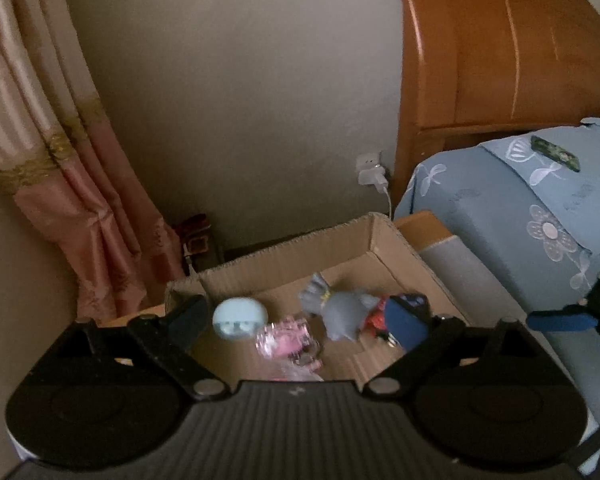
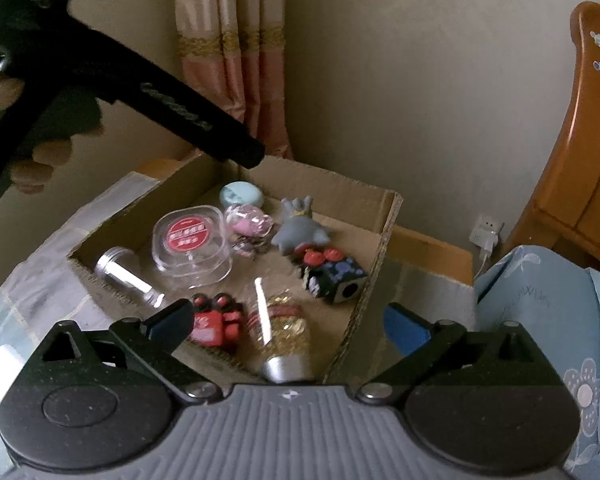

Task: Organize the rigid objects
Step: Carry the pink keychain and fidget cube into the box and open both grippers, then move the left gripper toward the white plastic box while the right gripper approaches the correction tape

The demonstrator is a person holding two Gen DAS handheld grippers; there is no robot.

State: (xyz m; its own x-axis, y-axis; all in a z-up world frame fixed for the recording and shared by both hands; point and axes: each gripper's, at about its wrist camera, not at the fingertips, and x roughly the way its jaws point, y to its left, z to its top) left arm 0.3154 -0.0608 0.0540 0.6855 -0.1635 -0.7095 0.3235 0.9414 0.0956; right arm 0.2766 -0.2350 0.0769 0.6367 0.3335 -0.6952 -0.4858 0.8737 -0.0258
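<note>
Both tools hang over the cardboard box (image 2: 384,236), which already holds the collected things: a grey figure (image 2: 300,224), a clear round case (image 2: 188,242), a pale blue disc (image 2: 241,195), a dark cube (image 2: 334,278) and a red toy (image 2: 216,320). The left hand-held gripper (image 1: 300,322) has its jaws spread apart with nothing between them; the right hand-held gripper (image 2: 288,322) is likewise wide and empty. This looks like the drop-off step; next, I judge, comes drawing back to fetch another loose thing.
</note>
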